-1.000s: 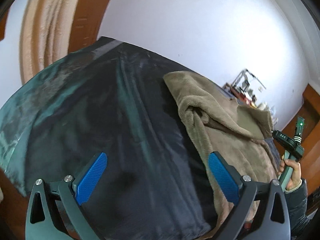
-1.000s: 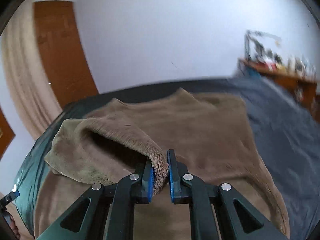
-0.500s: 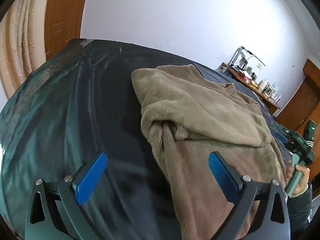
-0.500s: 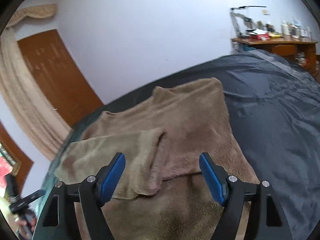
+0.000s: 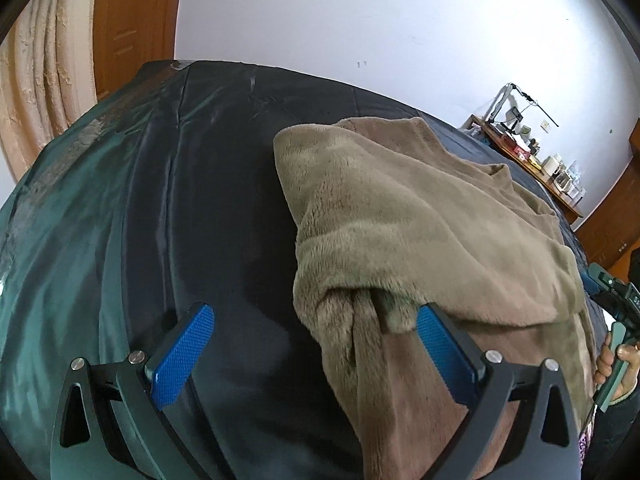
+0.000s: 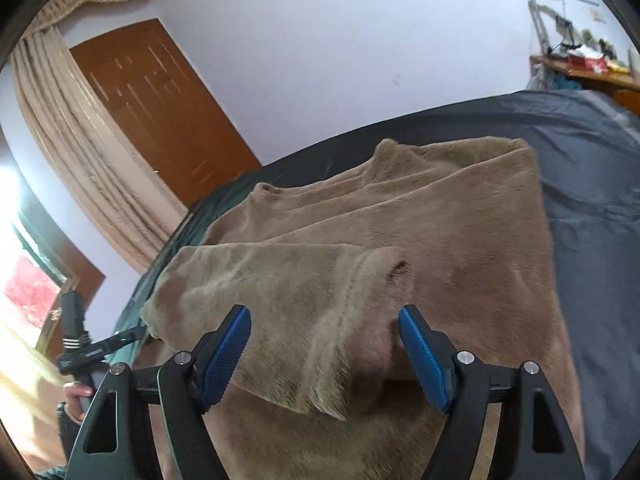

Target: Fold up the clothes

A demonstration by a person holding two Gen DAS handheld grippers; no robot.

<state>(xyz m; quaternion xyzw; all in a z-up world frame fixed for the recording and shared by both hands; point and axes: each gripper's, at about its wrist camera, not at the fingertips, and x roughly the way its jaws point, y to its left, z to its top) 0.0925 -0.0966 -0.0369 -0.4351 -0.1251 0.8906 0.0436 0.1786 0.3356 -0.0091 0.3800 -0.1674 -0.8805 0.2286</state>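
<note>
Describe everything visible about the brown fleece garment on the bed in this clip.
The fleece garment is a plush, tan-brown top lying mostly flat on the dark bedcover. One sleeve is folded across the body, its cuff end toward the camera; a collar shows at the far edge. Both sets of tongs, left and right, are open above it, gripping nothing.

White wall (image 5: 360, 20) behind the bed, which is covered by a dark green-black sheet (image 5: 140, 220). Brown wooden door (image 6: 160, 100) at the bed's far left corner, beige pleated curtain (image 6: 80, 140) beside it with a matching pelmet on top. Bright window (image 6: 28, 292) further left, daylight blown out. Wooden cluttered desk (image 5: 532, 160) off the bed's far right corner, brown cabinet (image 5: 616, 208) next to it.
</note>
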